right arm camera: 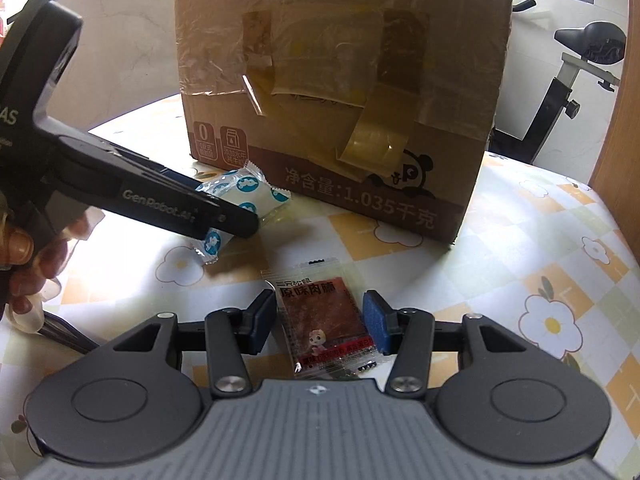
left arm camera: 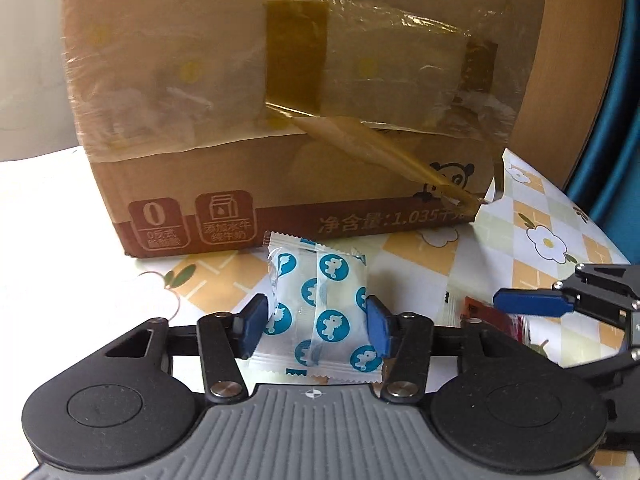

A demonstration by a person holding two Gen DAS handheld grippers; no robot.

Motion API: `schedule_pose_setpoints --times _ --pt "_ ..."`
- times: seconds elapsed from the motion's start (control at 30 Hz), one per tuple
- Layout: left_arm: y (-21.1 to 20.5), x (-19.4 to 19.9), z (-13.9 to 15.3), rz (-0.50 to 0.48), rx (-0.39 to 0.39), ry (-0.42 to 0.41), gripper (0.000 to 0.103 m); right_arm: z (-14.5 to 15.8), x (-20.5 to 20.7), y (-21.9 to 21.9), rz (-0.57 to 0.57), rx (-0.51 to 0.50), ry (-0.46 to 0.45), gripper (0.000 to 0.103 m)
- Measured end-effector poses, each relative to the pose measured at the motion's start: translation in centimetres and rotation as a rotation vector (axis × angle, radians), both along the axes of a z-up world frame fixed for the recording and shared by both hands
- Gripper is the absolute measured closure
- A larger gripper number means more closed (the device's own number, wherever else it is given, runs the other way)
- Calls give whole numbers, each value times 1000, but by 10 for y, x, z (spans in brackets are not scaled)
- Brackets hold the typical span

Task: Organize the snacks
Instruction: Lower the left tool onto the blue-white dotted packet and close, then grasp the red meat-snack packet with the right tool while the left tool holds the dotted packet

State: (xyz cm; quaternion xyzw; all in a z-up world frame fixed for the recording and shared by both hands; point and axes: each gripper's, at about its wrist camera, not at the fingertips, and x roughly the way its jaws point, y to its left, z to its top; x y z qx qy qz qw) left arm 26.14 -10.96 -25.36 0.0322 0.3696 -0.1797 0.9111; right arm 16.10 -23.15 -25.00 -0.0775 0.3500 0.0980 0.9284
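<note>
A white snack packet (left arm camera: 320,280) printed with blue seahorse dots sits between the blue pads of my left gripper (left arm camera: 316,328), which is shut on its two sides. In the right wrist view the same packet (right arm camera: 248,188) sticks out past the left gripper (right arm camera: 240,222), close in front of the cardboard box (right arm camera: 340,80). My right gripper (right arm camera: 320,320) is shut on a clear packet of red dried meat (right arm camera: 320,300) just above the tablecloth. One blue finger (left arm camera: 528,306) of the right gripper shows at the right edge of the left wrist view.
The taped brown cardboard box (left arm camera: 280,120) stands on the flower-patterned tablecloth (left arm camera: 540,220) straight ahead of both grippers. A hand (right arm camera: 24,264) holds the left gripper's handle. An exercise bike (right arm camera: 580,60) stands beyond the table's far right edge.
</note>
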Motion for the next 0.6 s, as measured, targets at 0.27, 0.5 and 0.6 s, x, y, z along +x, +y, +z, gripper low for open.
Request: schedule_pose_setpoints --times 0.27,0.5,0.6 --pt "23 -27 -3 61 -71 27 53 0 0 0 0 0 0 52" --pt "31 -45 -6 73 -79 32 53 0 0 0 1 0 0 52" --pt "32 -50 -6 78 -84 33 53 0 0 0 2 -4 -1 52"
